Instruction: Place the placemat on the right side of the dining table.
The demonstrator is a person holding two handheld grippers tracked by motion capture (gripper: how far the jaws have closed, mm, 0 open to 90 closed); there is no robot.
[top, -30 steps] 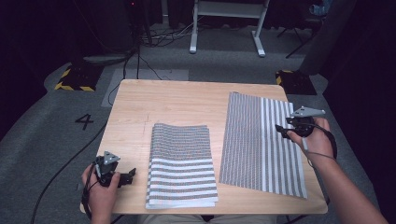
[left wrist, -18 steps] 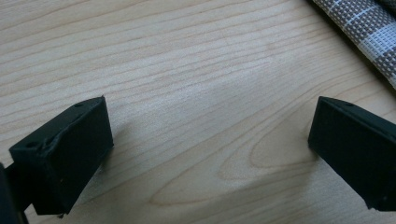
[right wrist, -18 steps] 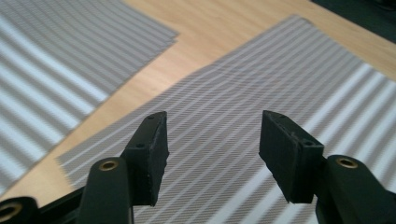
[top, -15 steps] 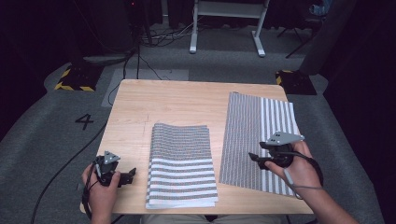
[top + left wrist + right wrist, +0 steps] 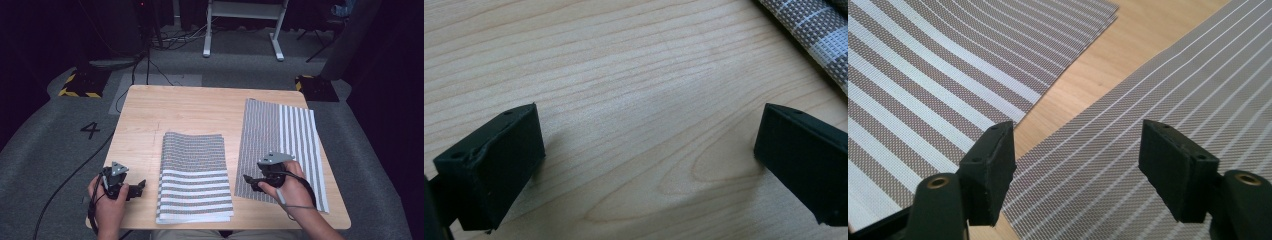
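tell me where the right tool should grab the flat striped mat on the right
Probably its near left corner. The flat striped mat lies single-layer on the table, so only an edge offers purchase. The right tool, jaws open, hovers just above that corner; come in low from the wood gap beside the folded mat stack.

You moved your right gripper (image 5: 250, 182) from the far right of the flat mat (image 5: 280, 145) to its near left corner.

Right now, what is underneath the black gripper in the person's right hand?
Under the open right gripper lies the flat grey-and-white striped woven mat, near its corner, on the light wooden table. Anything beneath that mat is covered.
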